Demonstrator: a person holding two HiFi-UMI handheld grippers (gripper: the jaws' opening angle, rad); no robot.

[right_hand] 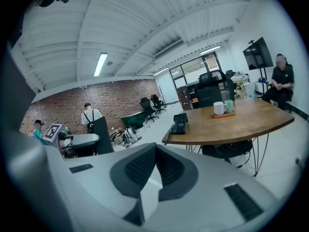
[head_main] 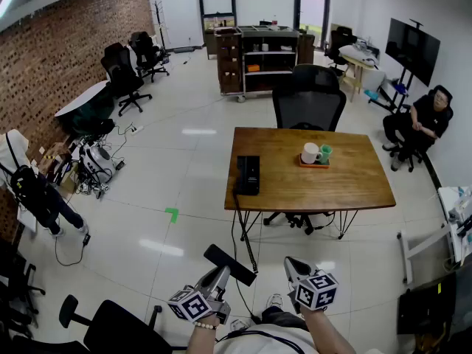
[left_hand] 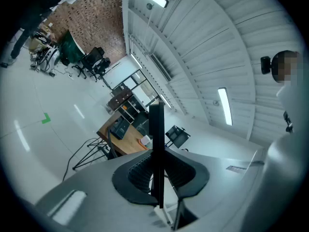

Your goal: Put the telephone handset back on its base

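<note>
A black telephone handset (head_main: pixel 229 265) is held low in front of me, with my left gripper (head_main: pixel 221 273) shut on it. In the left gripper view the handset (left_hand: pixel 156 144) stands edge-on between the pads of that gripper (left_hand: pixel 157 180). Its coiled cord (head_main: pixel 246 240) runs up to the black telephone base (head_main: pixel 248 175) on the left end of the wooden table (head_main: pixel 346 190), well ahead of both grippers. My right gripper (head_main: pixel 289 263) is shut and holds nothing; in its own view the gripper (right_hand: pixel 154 153) points toward the base (right_hand: pixel 180 122).
A small tray with a white mug (head_main: pixel 310 153) and a green cup sits mid-table. A black office chair (head_main: pixel 309 98) stands behind the table. A seated person (head_main: pixel 424 120) is at the right, and another person (head_main: pixel 29 186) stands at the left by the brick wall.
</note>
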